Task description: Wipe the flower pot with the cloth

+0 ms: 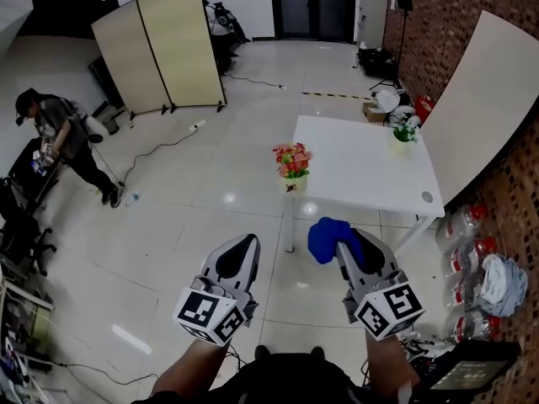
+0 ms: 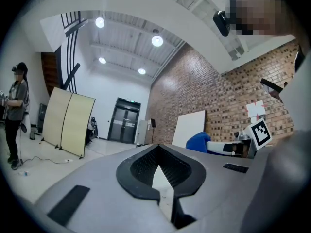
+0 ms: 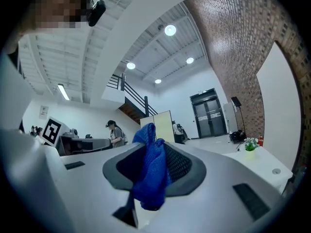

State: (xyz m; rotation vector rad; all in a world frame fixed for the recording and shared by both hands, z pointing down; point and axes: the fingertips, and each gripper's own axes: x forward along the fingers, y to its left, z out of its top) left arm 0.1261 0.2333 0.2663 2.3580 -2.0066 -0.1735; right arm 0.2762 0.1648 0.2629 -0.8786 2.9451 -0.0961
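Note:
A flower pot (image 1: pixel 291 173) with red and pink flowers stands on the near left corner of the white table (image 1: pixel 362 179). A smaller pot with white flowers (image 1: pixel 405 133) stands at the table's far right edge and also shows in the right gripper view (image 3: pixel 250 147). Both grippers are held in the air short of the table. My right gripper (image 1: pixel 344 244) (image 3: pixel 151 132) is shut on a blue cloth (image 1: pixel 328 236) (image 3: pixel 151 174), which bunches over its jaws and also shows in the left gripper view (image 2: pixel 198 141). My left gripper (image 1: pixel 246 247) (image 2: pixel 158 152) is shut with nothing in it.
A person (image 1: pixel 57 137) works at the far left near office chairs. A beige folding screen (image 1: pixel 160 45) stands at the back. A white board (image 1: pixel 480 99) leans on the brick wall at the right, with bagged items (image 1: pixel 476 263) on the floor below it. Cables cross the floor.

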